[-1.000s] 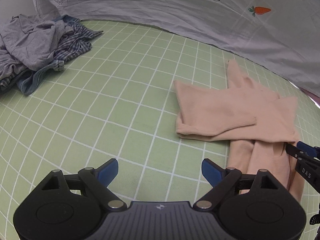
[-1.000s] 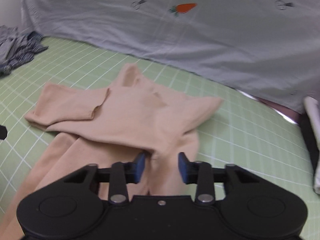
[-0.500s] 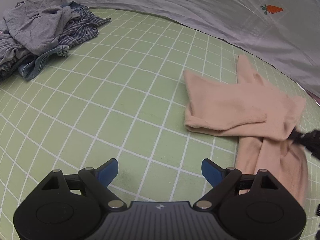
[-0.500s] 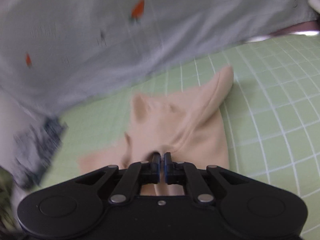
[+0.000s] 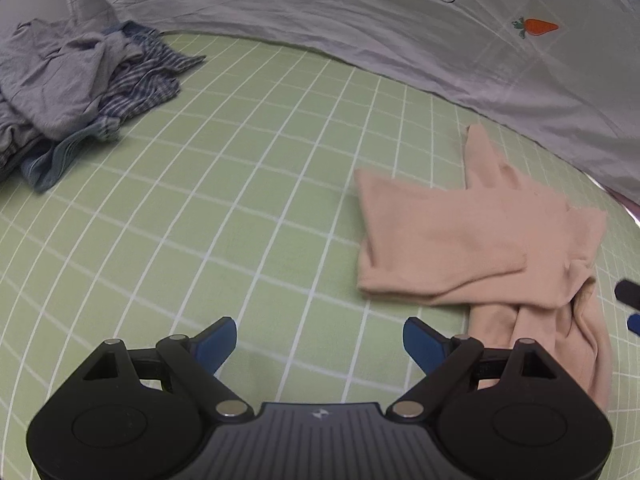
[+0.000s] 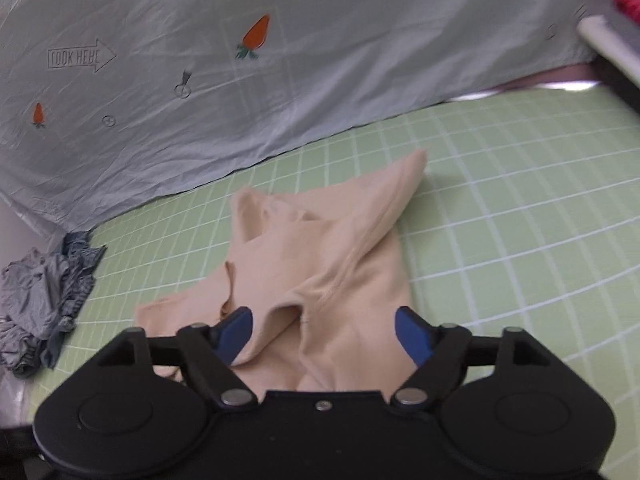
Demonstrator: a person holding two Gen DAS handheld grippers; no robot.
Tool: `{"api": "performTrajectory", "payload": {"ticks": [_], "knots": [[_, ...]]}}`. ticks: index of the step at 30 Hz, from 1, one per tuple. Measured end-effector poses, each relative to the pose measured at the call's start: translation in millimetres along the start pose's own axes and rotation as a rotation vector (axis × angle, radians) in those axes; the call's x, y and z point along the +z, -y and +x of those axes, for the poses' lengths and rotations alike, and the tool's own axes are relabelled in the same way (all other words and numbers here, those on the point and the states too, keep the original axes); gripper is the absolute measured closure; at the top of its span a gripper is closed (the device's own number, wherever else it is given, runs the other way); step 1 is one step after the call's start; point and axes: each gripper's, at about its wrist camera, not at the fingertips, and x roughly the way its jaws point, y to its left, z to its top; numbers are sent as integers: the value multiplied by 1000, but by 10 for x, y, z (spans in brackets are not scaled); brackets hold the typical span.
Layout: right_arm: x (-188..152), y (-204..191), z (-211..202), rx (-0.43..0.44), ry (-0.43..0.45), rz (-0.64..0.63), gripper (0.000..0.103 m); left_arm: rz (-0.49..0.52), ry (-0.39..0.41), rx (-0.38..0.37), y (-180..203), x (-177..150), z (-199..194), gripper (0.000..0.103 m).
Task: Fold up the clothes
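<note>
Right now I'm working over a green gridded mat [image 5: 248, 208] backed by a pale grey sheet [image 6: 320, 72] printed with carrots, which closes off the far side. On that mat, toward my right, lies the peach long-sleeved top [image 6: 320, 264], partly folded: one sleeve is laid across the body and the rest trails in loose folds toward me. A heap of grey and blue checked clothes [image 5: 72, 92] sits well apart at the far left corner. I judge I'm mid-fold on the top, at the moment of letting go of a fold just laid. My right gripper [image 6: 324, 330] is opening, its blue pads wide either side of a raised ridge of the peach cloth without pressing on it. My left gripper [image 5: 318, 338] hangs wide open over bare mat, holding nothing, just left of the top's lower edge. The next move, I think, calls for picking a fresh edge, likely the bunched lower part, and carrying it over squarely; that loose bunching could drag the fold askew. Room is generous to the left and front, tighter toward the sheet behind.
</note>
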Motion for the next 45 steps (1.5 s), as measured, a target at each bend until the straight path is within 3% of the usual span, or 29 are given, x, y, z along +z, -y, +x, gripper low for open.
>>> {"api": "performTrajectory", "payload": {"ticks": [6, 10, 13, 16, 17, 18, 25, 26, 29, 31, 32, 33, 36, 37, 41, 45], "knots": [[-72, 175, -38, -91, -8, 17, 22, -5, 12, -65, 132, 263, 222, 13], [-91, 312, -27, -131, -18, 58, 22, -34, 14, -112, 173, 415, 389, 19], [-88, 388, -20, -154, -21, 75, 22, -38, 2, -130, 202, 488, 503, 38], [-85, 449, -16, -173, -22, 87, 22, -32, 2, -147, 234, 526, 556, 70], [-84, 467, -16, -179, -22, 90, 22, -31, -7, -154, 244, 539, 567, 92], [-85, 485, -17, -184, -22, 93, 22, -35, -4, -162, 241, 550, 557, 93], [-112, 543, -77, -186, -12, 112, 22, -160, 5, -469, 248, 621, 228, 98], [-117, 547, -89, -185, -11, 114, 22, -186, 1, -532, 276, 630, 183, 98], [-132, 558, -118, -184, -5, 125, 22, -305, -33, -820, 330, 596, 95, 98], [-138, 569, -144, -183, 1, 129, 22, -361, -56, -938, 404, 533, 67, 98], [-141, 574, -156, -184, 4, 130, 22, -360, -70, -943, 447, 494, 64, 98], [-143, 579, -165, -185, 6, 132, 22, -334, -82, -898, 499, 462, 80, 97], [-144, 604, -185, -188, 12, 145, 22, -205, -134, -620, 651, 341, 207, 96], [-142, 605, -192, -187, 15, 146, 22, -179, -146, -571, 664, 295, 246, 95], [-90, 499, -199, -150, 38, 115, 23, -246, -174, -577, 571, 165, 326, 94], [-5, 262, -108, -63, 47, 28, 30, -245, -167, -563, 552, 174, 326, 94]]}}
